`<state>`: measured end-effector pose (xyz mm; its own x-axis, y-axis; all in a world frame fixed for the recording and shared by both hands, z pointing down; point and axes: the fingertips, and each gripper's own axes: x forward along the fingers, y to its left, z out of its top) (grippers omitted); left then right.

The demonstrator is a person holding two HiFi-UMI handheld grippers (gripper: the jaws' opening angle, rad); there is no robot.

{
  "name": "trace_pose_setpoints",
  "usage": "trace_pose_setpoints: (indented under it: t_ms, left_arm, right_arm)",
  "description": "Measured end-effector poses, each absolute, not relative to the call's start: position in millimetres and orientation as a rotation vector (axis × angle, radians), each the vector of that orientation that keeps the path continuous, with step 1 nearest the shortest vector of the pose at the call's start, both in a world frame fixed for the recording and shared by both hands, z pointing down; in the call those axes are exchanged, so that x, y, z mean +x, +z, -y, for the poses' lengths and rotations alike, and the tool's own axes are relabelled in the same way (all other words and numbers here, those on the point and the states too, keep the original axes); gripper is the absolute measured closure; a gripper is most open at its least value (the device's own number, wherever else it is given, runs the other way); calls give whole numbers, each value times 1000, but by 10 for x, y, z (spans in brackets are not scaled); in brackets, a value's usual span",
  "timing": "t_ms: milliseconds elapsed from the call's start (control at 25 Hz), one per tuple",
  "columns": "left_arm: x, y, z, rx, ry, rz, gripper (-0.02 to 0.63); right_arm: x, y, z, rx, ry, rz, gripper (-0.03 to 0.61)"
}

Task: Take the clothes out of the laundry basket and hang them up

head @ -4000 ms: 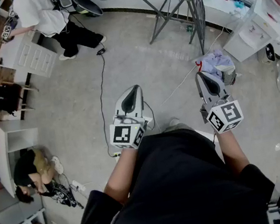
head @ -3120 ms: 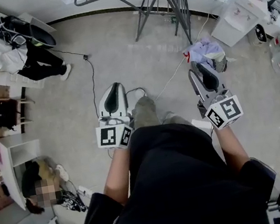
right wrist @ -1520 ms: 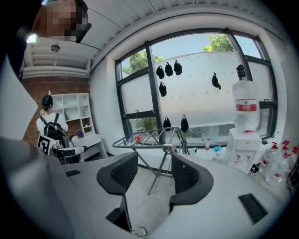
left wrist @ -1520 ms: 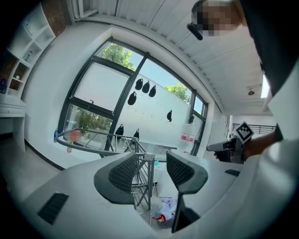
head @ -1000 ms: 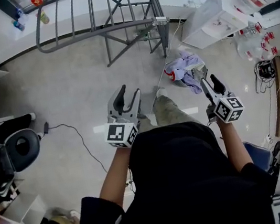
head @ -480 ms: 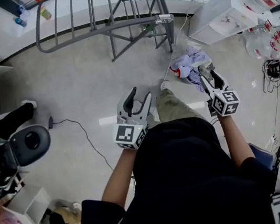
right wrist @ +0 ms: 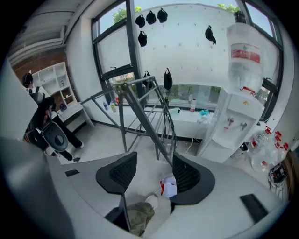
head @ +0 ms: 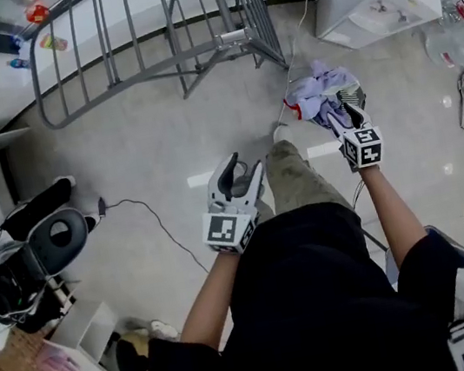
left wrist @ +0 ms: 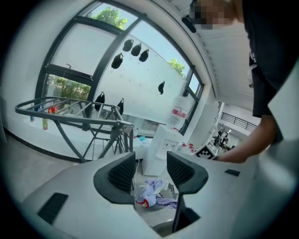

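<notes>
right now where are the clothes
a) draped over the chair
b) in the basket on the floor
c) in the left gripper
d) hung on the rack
b: the clothes lie bunched in the basket on the floor, and the bars of the rack that show are bare.

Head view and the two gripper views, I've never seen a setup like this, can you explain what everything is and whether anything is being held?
There is no robot here. A person holds a two-jaw hand tool in each hand: the left gripper and the right gripper. The head view comes from a camera on the person's head, looking down at the floor. The other two views come from cameras riding on each gripper, looking out between its jaws. On the floor stand a grey drying rack and a laundry basket of clothes. Both grippers are open and hold nothing. The right one is nearest the basket.
</notes>
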<state>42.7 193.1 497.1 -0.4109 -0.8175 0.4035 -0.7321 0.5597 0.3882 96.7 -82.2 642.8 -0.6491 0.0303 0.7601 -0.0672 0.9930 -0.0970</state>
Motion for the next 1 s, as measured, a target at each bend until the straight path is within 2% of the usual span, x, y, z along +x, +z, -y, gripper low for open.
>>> trace_pose_setpoints:
  t_ms: [240, 520, 1000]
  left_arm:
    - [336, 5471, -1192, 1175, -283, 2197, 423]
    - [262, 6145, -745, 1148, -249, 2109, 413]
    - [337, 7303, -429, 1156, -244, 2023, 411]
  right_arm:
    - [839, 7533, 1109, -60, 167, 2141, 368]
    - [1011, 8960, 791, -314, 90, 1931, 368]
    - [1212, 10652, 768, -507, -151, 1810, 368]
